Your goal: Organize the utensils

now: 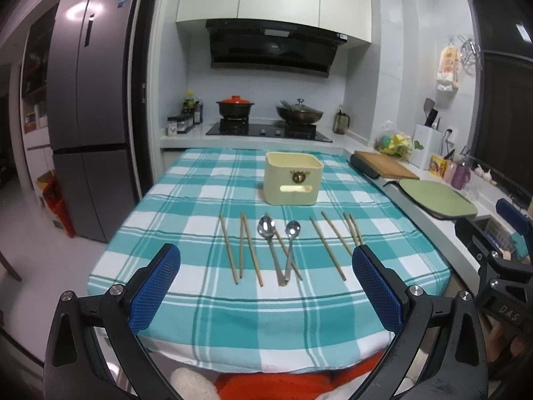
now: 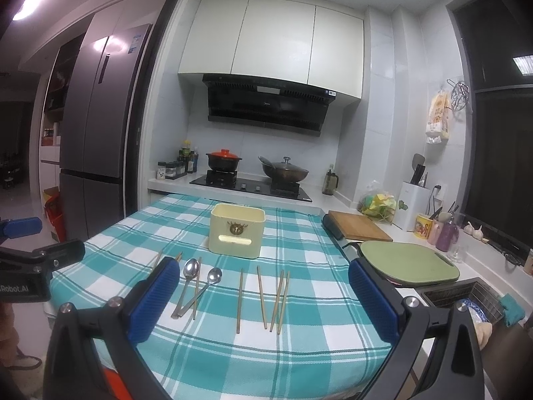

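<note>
While both tools hang above the near edge of the checked cloth (image 1: 206,320), the left gripper (image 1: 266,286) and right gripper (image 2: 263,296) gape wide, holding nothing; chopsticks (image 1: 248,248) and two spoons (image 1: 266,226) lie just ahead, cream holder (image 1: 293,178) beyond them

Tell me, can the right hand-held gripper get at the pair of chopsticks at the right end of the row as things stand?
Probably yes. The right hand-held gripper is open and holds nothing, and the rightmost chopsticks lie flat on the checked cloth just ahead of it. Nothing stands between them; the cream holder sits farther back.
</note>
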`<state>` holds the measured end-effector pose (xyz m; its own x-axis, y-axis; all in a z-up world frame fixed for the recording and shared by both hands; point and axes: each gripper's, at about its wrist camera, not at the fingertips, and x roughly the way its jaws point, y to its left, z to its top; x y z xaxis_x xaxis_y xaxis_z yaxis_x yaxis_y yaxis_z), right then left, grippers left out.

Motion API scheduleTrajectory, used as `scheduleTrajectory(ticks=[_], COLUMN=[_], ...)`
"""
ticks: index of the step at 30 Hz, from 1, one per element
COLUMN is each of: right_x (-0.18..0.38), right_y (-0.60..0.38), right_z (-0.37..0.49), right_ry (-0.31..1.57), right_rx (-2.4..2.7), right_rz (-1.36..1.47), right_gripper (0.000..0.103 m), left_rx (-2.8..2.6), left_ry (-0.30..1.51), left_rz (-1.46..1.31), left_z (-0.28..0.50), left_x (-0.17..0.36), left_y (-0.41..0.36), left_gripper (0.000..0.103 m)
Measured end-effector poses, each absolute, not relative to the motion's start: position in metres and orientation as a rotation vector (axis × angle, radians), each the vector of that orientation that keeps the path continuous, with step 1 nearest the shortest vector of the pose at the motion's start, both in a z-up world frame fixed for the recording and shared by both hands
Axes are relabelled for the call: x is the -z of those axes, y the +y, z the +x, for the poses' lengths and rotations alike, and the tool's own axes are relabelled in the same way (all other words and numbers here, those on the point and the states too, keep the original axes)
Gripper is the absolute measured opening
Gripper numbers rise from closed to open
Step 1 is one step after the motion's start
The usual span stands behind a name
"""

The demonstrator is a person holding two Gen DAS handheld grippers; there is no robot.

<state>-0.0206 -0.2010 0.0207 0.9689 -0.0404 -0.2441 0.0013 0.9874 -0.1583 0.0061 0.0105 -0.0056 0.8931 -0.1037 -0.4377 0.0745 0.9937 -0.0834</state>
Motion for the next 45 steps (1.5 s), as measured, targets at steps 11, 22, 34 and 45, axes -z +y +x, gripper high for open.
scheduleTrajectory(ticks=[11, 22, 34, 45], right_x=[-0.02, -0.019, -0.018, -0.009], right_y=[-0.208, -0.209, -0.211, -0.213], right_z=[-0.016, -0.015, -0.01, -0.001], right_ry=[0.262, 0.257, 0.271, 0.308], right_rx=[0.022, 0.02, 0.026, 0.01], right_rz=[-0.131, -0.129, -0.122, -0.11], right_gripper=[0.103, 0.103, 0.103, 0.103], left_rx=[0.109, 0.121, 0.138, 0.165], left_ry=[0.477, 0.487, 0.496, 0.523], left_rz=[-0.063, -0.068, -0.063, -0.066], left_z=[0.011, 0.013, 0.017, 0.029], left_x=[0.005, 0.005, 0.007, 0.012], left_y=[0.011, 0.01, 0.007, 0.004], left_gripper=[0.103, 0.103, 0.103, 0.103])
